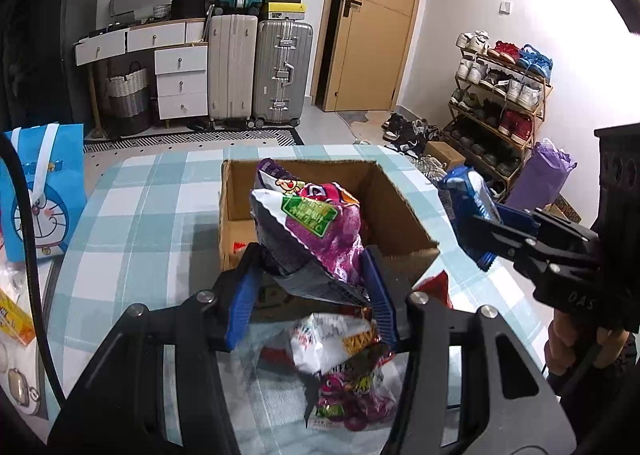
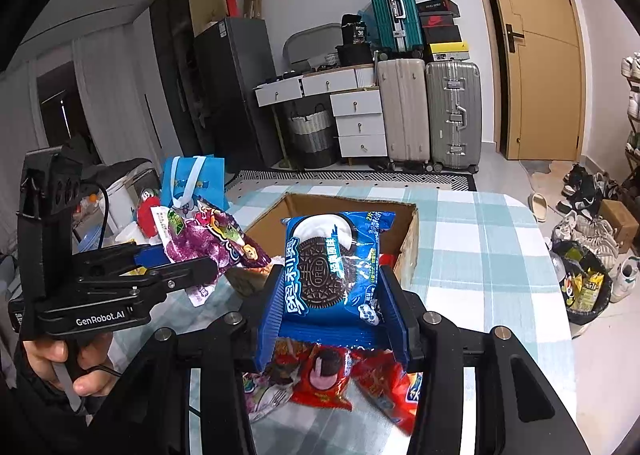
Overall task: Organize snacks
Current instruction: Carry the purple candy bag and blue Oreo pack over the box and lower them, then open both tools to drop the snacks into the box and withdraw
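Observation:
My left gripper (image 1: 310, 267) is shut on a purple snack bag (image 1: 320, 227), held up in front of the open cardboard box (image 1: 400, 215). The same purple snack bag (image 2: 208, 243) and left gripper (image 2: 176, 267) show at the left of the right wrist view. My right gripper (image 2: 332, 291) is shut on a blue Oreo pack (image 2: 332, 267), raised just before the cardboard box (image 2: 408, 243). That Oreo pack (image 1: 468, 199) hangs right of the box in the left wrist view, with the right gripper (image 1: 486, 227) shut on it. Loose snack packets (image 1: 344, 359) lie on the checked tablecloth (image 1: 140, 215) below, and red packets (image 2: 352, 379) lie there too.
A blue cartoon gift bag (image 1: 44, 191) stands at the table's left edge. Beyond the table are suitcases (image 1: 256, 67), a white drawer unit (image 1: 180, 79), a wooden door (image 1: 376, 23) and a shoe rack (image 1: 500, 95). A bin of wrappers (image 2: 584, 287) sits on the floor right of the table.

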{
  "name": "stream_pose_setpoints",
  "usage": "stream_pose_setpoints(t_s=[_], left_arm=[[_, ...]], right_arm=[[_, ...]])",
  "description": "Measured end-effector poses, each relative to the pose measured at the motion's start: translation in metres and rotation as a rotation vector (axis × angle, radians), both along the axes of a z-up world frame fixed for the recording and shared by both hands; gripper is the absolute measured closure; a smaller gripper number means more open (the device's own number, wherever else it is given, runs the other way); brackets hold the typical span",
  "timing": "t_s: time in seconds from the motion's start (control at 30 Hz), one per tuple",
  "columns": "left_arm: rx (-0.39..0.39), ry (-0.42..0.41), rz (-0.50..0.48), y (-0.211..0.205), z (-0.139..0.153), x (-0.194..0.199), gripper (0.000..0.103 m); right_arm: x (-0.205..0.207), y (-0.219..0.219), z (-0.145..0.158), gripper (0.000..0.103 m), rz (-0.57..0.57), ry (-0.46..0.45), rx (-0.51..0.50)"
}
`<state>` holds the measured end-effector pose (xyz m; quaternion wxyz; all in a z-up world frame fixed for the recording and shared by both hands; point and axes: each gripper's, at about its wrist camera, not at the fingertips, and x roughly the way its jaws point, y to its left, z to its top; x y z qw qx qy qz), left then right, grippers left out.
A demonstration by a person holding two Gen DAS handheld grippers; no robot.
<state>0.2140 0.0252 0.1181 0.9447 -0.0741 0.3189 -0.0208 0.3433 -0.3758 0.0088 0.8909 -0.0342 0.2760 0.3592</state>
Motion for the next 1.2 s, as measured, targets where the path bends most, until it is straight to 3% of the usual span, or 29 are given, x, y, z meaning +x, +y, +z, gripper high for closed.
stream_pose_setpoints(t_s=[0.57, 1.2], left_arm=[[0.011, 0.01, 0.003, 0.009, 0.001, 0.057, 0.055], [0.045, 0.083, 0.013, 0.015, -0.034, 0.113, 0.055]], right_arm=[[0.04, 0.019, -0.002, 0.057, 0.007, 0.027, 0.008], [0.086, 0.052, -0.039, 0.057, 0.015, 0.096, -0.021]])
